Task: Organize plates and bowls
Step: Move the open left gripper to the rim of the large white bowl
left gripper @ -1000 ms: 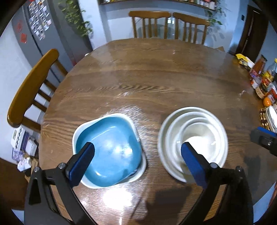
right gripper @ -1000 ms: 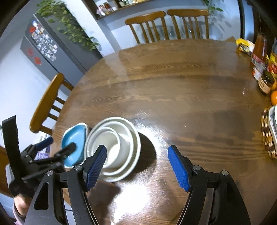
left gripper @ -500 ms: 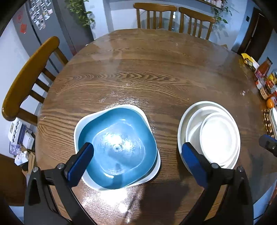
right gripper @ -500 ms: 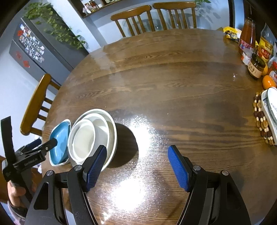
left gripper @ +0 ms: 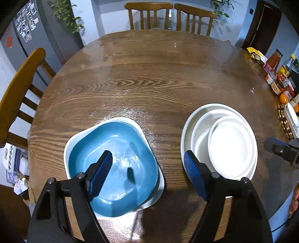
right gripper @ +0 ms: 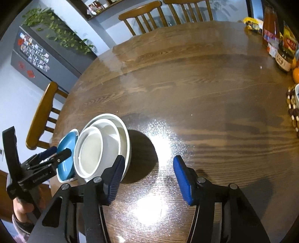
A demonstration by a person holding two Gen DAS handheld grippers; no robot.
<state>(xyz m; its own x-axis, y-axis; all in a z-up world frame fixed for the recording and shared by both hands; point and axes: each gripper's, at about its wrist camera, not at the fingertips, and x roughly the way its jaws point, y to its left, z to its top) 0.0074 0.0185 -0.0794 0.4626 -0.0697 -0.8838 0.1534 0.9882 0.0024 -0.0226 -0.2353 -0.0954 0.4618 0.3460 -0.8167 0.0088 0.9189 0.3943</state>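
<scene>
A blue squarish bowl [left gripper: 119,149] sits nested in a white squarish dish [left gripper: 130,121] at the near left of the round wooden table [left gripper: 158,74]. A stack of white round bowls and plates [left gripper: 229,145] stands to its right. My left gripper [left gripper: 147,173] is open and empty, above the gap between the two stacks. My right gripper [right gripper: 147,177] is open and empty over bare table, right of the white stack [right gripper: 101,145]. The blue bowl [right gripper: 65,147] and the left gripper [right gripper: 54,155] show at the left of the right wrist view.
Jars, bottles and an orange [left gripper: 280,82] line the table's right edge, with a beaded mat [left gripper: 284,121] beside them. Wooden chairs stand at the far side [left gripper: 168,16] and the left [left gripper: 20,84]. A fridge [right gripper: 37,58] with magnets is at the back left.
Both grippers have pulled back and up from the stacks. The left gripper's jaws stand somewhat narrower than before. The dishes have not moved.
</scene>
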